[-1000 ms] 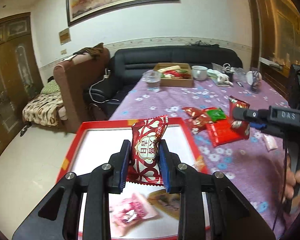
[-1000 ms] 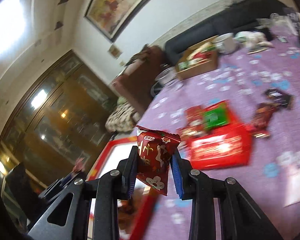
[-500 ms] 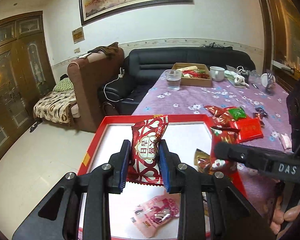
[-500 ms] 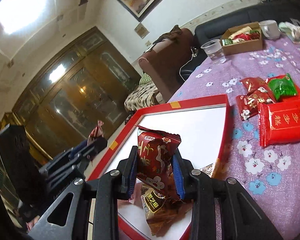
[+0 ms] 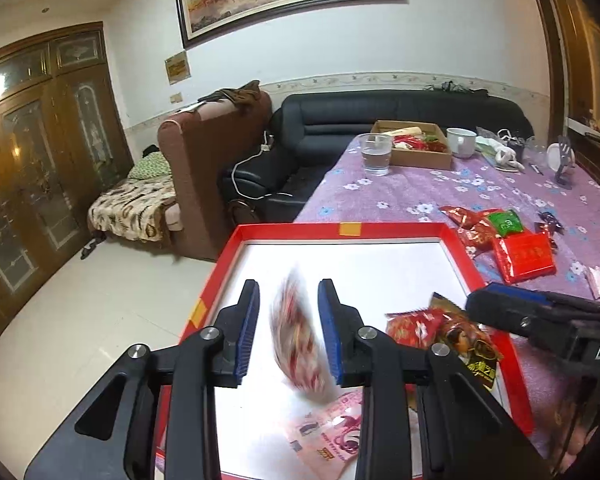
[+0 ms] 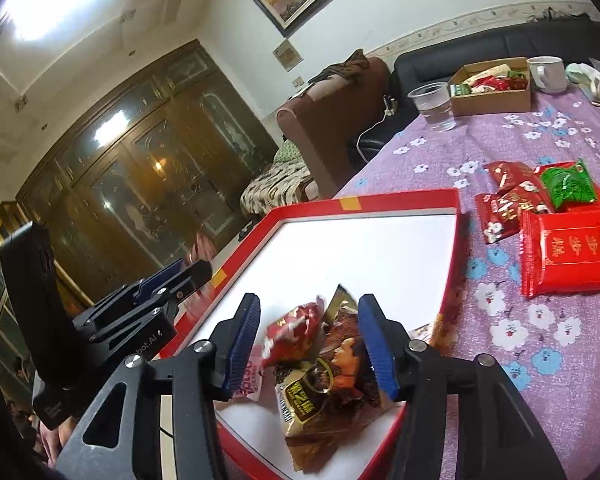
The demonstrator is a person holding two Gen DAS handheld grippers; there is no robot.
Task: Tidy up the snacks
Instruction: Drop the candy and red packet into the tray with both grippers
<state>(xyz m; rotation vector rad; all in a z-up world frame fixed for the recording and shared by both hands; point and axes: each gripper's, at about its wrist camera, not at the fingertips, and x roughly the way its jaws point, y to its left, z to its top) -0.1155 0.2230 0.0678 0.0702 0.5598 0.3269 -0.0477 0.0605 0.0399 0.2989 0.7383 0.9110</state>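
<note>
Over the red tray (image 5: 456, 236), both tools, left (image 5: 288, 332) and right (image 6: 308, 340), have spread apart, dropping their 2 red packets (image 5: 300, 344).

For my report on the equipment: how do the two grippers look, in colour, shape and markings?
Both the left gripper and the right gripper are black, with angular arms, silver screws and ribbed blue pads on the jaws. Each has a black box-like body behind. One carries white letters "DAS", the other a partly hidden word ending "bot.AI".
</note>
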